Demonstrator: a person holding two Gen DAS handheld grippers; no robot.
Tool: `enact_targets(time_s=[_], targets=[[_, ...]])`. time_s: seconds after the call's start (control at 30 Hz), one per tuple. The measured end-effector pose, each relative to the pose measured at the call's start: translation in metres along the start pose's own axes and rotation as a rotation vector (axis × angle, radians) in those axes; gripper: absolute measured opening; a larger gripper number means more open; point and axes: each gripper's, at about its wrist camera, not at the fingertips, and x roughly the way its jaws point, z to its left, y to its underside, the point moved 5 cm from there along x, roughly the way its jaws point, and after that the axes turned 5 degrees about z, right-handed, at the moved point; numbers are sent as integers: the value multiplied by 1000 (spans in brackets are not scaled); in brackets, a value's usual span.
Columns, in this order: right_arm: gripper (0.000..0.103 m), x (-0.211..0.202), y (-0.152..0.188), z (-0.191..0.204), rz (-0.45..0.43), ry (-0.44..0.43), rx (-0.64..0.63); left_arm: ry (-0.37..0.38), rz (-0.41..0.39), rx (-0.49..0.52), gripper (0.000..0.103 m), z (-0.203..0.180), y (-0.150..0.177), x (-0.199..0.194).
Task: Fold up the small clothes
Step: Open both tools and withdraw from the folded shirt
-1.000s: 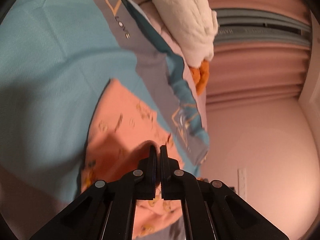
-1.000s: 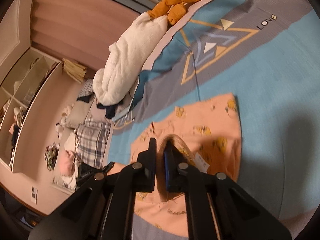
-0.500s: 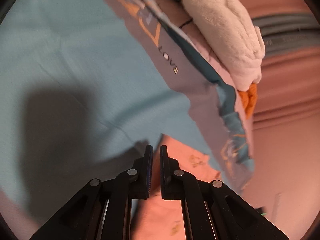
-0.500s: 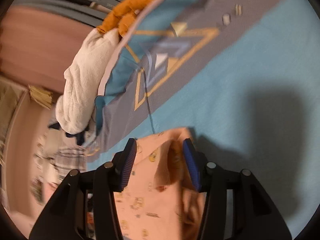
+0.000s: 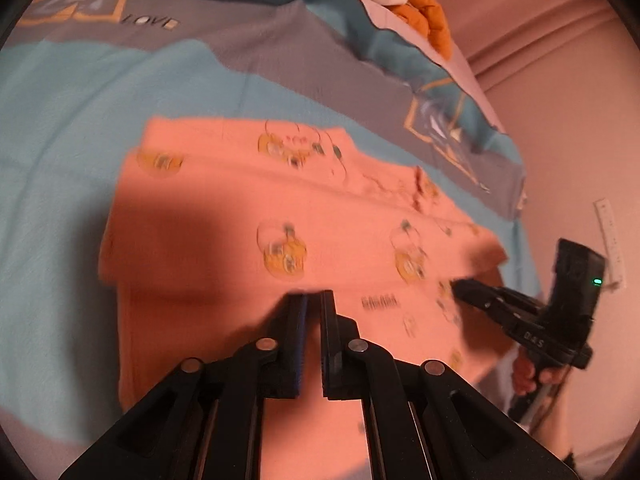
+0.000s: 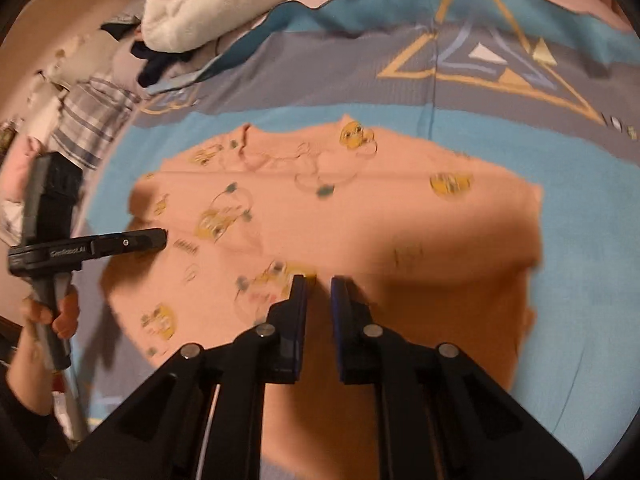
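Note:
A small salmon-pink garment (image 5: 320,208) with yellow cartoon prints lies folded flat on the blue and grey bedspread (image 5: 60,160). My left gripper (image 5: 313,298) is shut and hovers over the garment's near fold; I see no cloth pinched in it. In the right wrist view it (image 6: 160,239) points at the garment's (image 6: 360,208) left edge. My right gripper (image 6: 319,282) is closing, a narrow gap still between its pads and no fold visibly in it. In the left wrist view it (image 5: 456,285) points at the garment's right edge.
A white fluffy bundle (image 6: 224,4) and an orange plush (image 5: 428,20) lie along the far side of the bed. Striped and dark clothes (image 6: 80,112) are heaped beyond the bed's left end. A person's hand (image 6: 60,316) holds the left gripper's handle.
Both views have swung round, so the garment now lies broadside ahead and each gripper shows in the other's view. The right jaws stood wide around the garment half a second ago and have narrowed.

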Motion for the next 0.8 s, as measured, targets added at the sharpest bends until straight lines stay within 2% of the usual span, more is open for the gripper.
enact_targets(time_s=[0.13,0.2,0.3,0.37,0.43,0.5,0.53,0.7,0.73,0.8], targets=[[12,3,-36,-12,-80,4,55,-22,-91,-43,0,4,-42,3],[16,-1,-60,-23,-147,28,116,-44,-139,-80,0,9,-58,-3],[16,-14,-83,-37,-221,51,182,-84,-195,-125,0,16,-77,-18],[17,-30,-85,-35,-253,52,183,-83,-216,-122,0,17,-79,-30],[17,-43,-76,-27,-273,36,151,-96,-239,-71,0,13,-71,-43],[17,-45,-64,-21,-256,45,103,-92,-233,-26,0,7,-58,-48],[17,-43,-57,-17,-241,47,81,-66,-219,5,0,3,-49,-49],[17,-19,-35,-8,-144,38,35,-21,-76,93,0,-16,-31,-19],[17,-14,-33,-7,-133,37,33,-33,-62,103,0,-18,-31,-11],[17,-3,-30,-6,-108,46,28,-105,-57,90,0,-13,-39,4]])
